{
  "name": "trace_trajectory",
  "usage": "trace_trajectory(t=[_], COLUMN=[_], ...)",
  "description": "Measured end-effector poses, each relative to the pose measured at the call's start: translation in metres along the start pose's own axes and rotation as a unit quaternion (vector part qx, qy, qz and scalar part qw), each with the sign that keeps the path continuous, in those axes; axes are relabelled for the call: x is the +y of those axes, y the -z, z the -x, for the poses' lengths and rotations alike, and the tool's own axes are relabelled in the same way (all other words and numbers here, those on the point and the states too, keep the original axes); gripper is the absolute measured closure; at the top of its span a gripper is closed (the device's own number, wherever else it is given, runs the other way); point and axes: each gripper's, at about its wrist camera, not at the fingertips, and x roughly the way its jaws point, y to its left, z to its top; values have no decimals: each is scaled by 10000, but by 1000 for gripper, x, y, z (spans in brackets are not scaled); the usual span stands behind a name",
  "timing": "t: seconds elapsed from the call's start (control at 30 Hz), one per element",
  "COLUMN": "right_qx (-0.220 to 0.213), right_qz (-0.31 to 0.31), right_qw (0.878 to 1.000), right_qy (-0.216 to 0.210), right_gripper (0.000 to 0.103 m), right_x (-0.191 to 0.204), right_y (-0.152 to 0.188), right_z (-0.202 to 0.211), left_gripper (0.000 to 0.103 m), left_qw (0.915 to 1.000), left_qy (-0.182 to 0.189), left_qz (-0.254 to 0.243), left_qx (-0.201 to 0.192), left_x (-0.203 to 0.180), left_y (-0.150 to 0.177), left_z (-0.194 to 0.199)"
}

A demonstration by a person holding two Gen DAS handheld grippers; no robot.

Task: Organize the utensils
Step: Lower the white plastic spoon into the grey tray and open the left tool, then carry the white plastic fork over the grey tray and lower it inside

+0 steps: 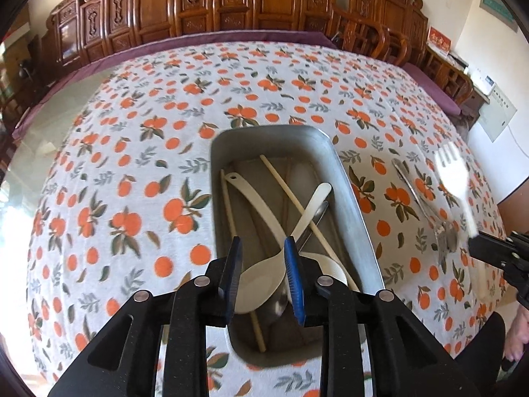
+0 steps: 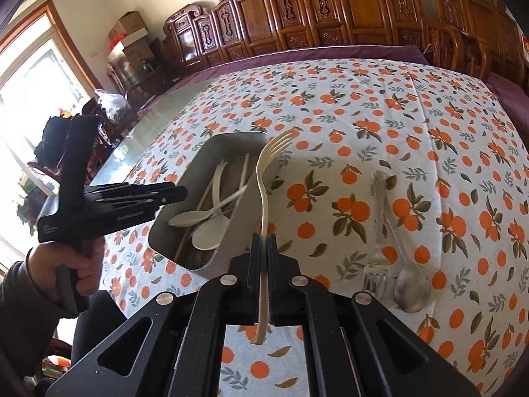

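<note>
A metal tray (image 1: 347, 195) on the orange-print tablecloth holds two cream spoons (image 1: 261, 281), chopsticks (image 1: 291, 195) and a metal utensil. My left gripper (image 1: 263, 258) hovers over the tray's near end. Its blue pads (image 1: 292, 264) stand apart, gripping nothing, and a spoon bowl lies below them. The right wrist view shows my right gripper (image 2: 263, 241) shut on the handle of a cream fork (image 2: 264, 182). It holds the fork above the cloth, tines up and away, just right of the tray (image 2: 231, 137). The left gripper (image 2: 178, 193) appears there side-on over the tray.
A metal fork (image 2: 378, 218) and a metal spoon (image 2: 410, 281) lie on the cloth right of the tray, also seen as a metal fork (image 1: 420, 198) in the left view. A person's hand (image 2: 82, 264) grips the left tool. Carved wooden chairs (image 1: 231, 0) line the far edge.
</note>
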Motion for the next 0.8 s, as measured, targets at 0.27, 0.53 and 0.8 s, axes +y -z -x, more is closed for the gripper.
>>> trace_trajectory(t=[0.27,0.53,0.8], right_qx=[54,177,394], right_qz=[76,118,115], right_qw=[9999,9994,9987], right_qy=[-141,-259,-287], right_gripper=[98,98,98], right_x=[21,42,57], right_y=[-9,-21,-34], right_z=[-15,-40,-77], left_gripper=[72,38,24], left_qw=[9996,9988,9983], left_qy=[3,22,-21], left_qz=[49,132,244], left_qx=[-271,-462,-528], left_x=[14,29,48], left_y=[8,16,24], left_z=[34,54,61])
